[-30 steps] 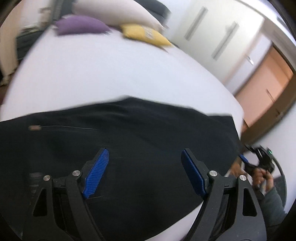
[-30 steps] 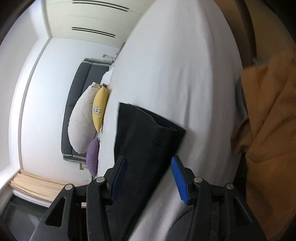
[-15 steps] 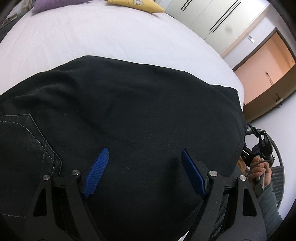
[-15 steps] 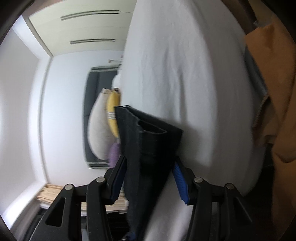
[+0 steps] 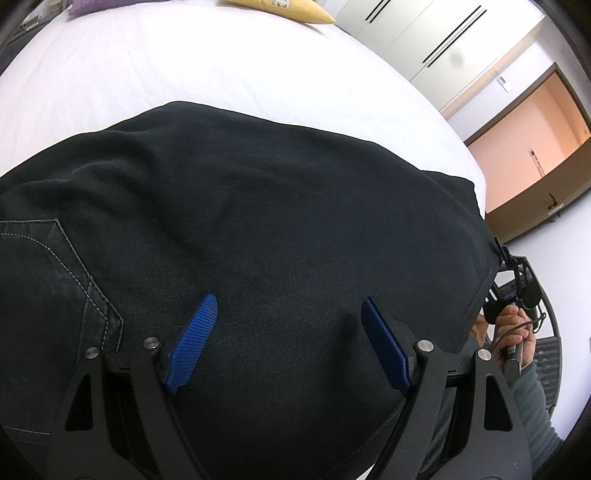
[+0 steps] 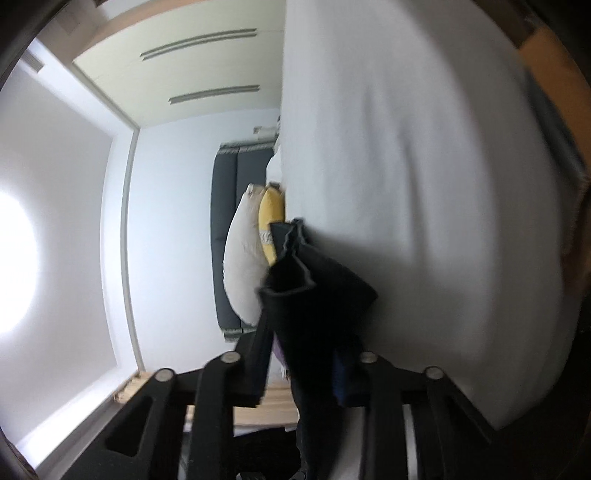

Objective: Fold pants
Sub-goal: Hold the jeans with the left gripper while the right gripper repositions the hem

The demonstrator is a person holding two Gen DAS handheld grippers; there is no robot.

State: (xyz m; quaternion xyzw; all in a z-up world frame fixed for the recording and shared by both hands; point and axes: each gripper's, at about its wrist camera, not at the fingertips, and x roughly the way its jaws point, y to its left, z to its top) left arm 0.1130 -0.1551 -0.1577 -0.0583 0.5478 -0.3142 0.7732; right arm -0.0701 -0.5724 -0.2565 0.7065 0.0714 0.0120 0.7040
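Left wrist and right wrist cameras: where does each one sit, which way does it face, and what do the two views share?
Left wrist: on the left hand-held gripper, open just above the black pants on the white bed, looking toward the wardrobe and door; the person's right hand shows at the right edge.
Right wrist: on the right hand-held gripper, rolled sideways, shut on the pants' hem, facing the pillows.
Shared: pants, bed, yellow pillow.
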